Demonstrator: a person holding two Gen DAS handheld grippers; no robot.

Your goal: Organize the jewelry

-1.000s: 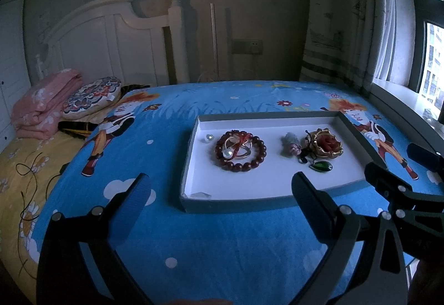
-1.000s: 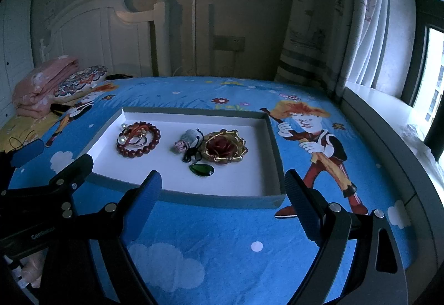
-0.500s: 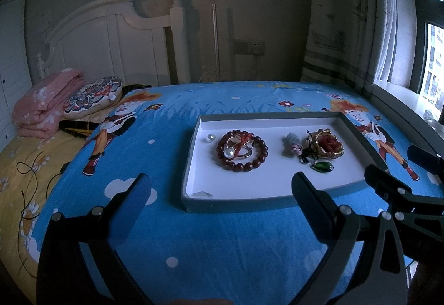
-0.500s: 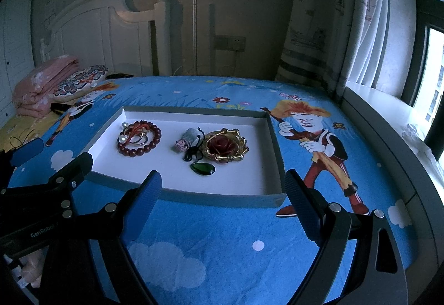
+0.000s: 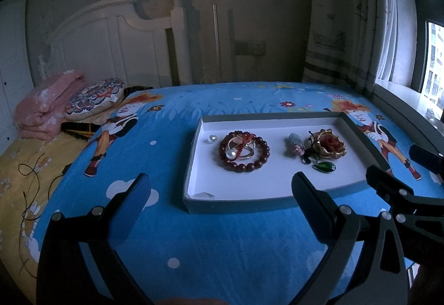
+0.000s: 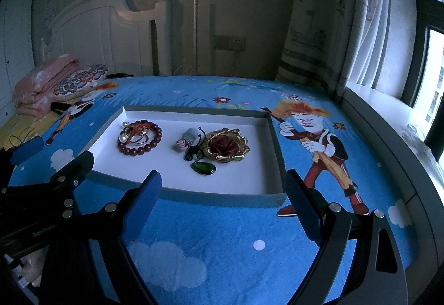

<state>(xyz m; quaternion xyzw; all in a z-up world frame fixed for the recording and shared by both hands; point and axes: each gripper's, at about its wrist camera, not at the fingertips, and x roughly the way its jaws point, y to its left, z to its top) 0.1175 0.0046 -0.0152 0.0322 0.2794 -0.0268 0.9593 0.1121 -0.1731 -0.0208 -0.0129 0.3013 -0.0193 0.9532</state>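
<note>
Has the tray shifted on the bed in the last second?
No. In the right wrist view the tray keeps its place beside the cartoon boy printed on the sheet.

Matt card tray (image 6: 273,138) w/ glossy red beads (image 6: 140,151), shiny gold-metal brooch (image 6: 225,148), glassy green pendant (image 6: 204,168); cloth sheet (image 6: 222,235), ribbed blue pads (image 6: 145,195).

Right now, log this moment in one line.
left claw: open, empty | right claw: open, empty | red bead bracelet, green teardrop pendant: in shallow white tray
</note>
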